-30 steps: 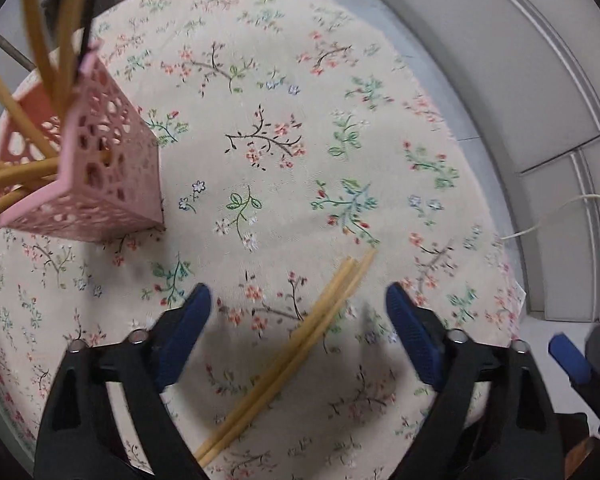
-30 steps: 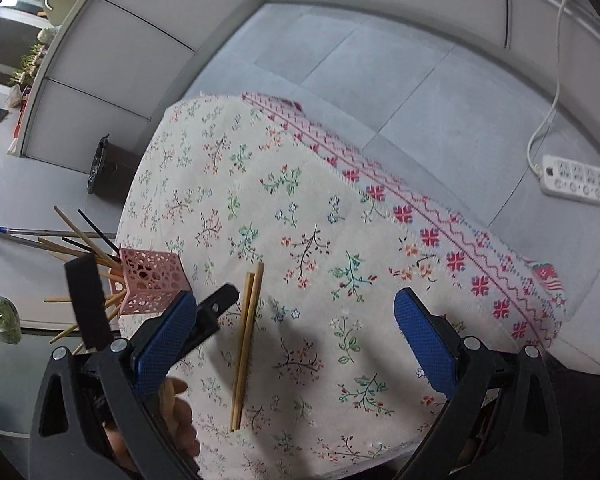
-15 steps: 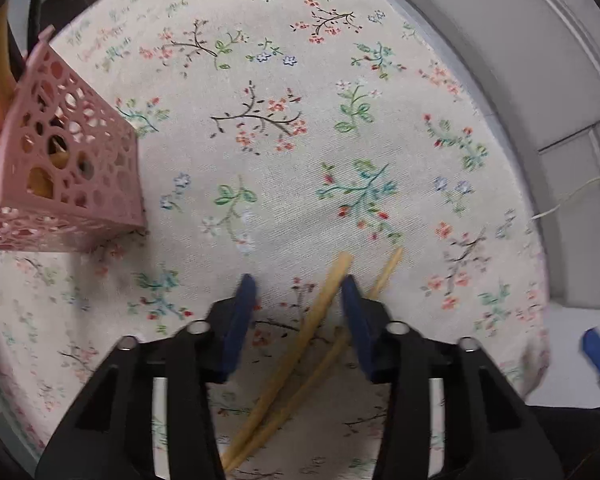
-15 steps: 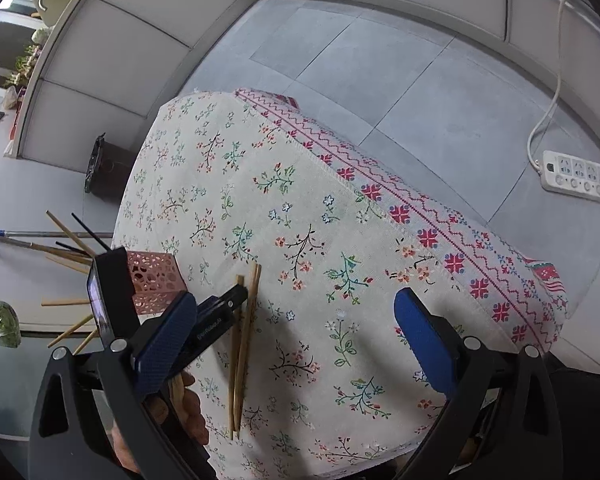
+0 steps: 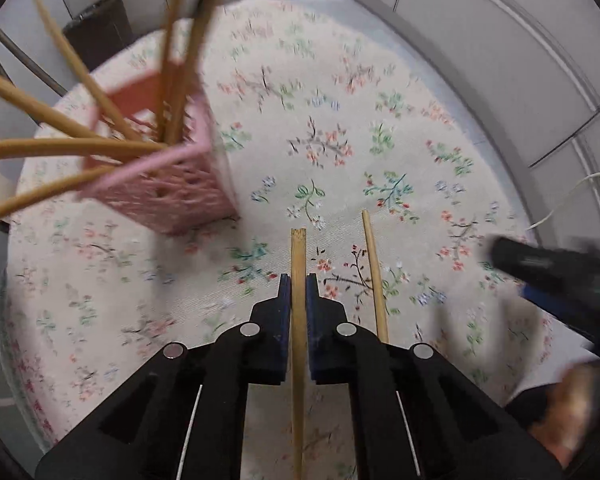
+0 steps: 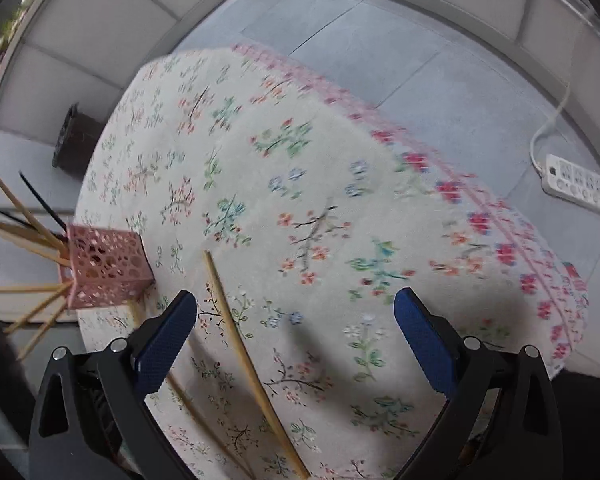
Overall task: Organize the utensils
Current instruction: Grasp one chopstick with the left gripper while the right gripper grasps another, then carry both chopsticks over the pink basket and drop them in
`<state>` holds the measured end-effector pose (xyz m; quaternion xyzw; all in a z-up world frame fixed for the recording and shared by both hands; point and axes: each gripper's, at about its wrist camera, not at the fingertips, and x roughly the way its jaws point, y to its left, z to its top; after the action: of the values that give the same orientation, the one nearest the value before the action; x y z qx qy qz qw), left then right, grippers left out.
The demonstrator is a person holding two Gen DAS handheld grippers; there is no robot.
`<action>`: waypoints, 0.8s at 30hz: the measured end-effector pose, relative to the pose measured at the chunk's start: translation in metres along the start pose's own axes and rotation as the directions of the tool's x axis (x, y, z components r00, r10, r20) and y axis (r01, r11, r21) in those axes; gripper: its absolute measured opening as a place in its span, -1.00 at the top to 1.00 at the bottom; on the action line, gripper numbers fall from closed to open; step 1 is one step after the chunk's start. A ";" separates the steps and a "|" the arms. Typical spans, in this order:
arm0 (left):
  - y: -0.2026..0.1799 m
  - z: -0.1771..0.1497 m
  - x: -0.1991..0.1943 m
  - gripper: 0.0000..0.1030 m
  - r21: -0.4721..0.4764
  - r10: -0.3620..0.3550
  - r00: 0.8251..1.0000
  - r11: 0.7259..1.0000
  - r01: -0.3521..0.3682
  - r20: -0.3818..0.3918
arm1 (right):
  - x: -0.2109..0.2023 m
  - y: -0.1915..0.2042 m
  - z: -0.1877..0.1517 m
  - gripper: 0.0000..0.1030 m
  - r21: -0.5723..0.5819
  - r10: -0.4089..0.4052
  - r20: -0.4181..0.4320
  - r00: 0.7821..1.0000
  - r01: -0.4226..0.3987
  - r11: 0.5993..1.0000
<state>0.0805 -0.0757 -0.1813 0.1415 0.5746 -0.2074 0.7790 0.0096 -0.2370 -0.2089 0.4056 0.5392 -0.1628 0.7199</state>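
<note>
The left gripper [image 5: 298,284] pinches one chopstick [image 5: 298,256] tight between its fingers, and the stick pokes out ahead. The second chopstick [image 5: 374,272] lies just to its right on the cloth [image 5: 340,128]. The pink holder [image 5: 168,184] stands ahead on the left, maybe near the cloth's edge. The right gripper [image 6: 296,320] is spread wide, holding nothing.

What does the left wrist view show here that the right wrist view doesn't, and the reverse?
Left wrist only: the left gripper shut on one chopstick.

Right wrist only: the right gripper, open above the tablecloth, and a power strip on the floor.

Both: the pink holder full of chopsticks, and the loose chopstick lying on the cloth.
</note>
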 end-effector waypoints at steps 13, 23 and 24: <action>0.021 -0.023 -0.100 0.87 -0.024 0.035 0.981 0.999 -0.031 0.189 | 0.067 0.096 -0.029 0.18 -0.439 -0.160 0.041 0.986 0.161 0.884; 0.028 -0.036 -0.147 0.87 -0.020 0.016 0.956 1.000 -0.011 0.294 | 0.013 0.080 -0.026 0.89 -0.385 0.024 0.028 0.999 -0.011 0.923; 0.029 -0.038 -0.150 0.87 -0.021 0.014 0.952 1.000 -0.008 0.305 | -0.003 0.080 -0.030 0.89 -0.397 0.048 0.046 0.998 -0.026 0.917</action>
<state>0.0246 -0.0091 -0.0503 0.1033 0.4486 -0.2166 0.8609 0.0433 -0.1651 -0.1765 0.2569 0.5331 -0.0477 0.8047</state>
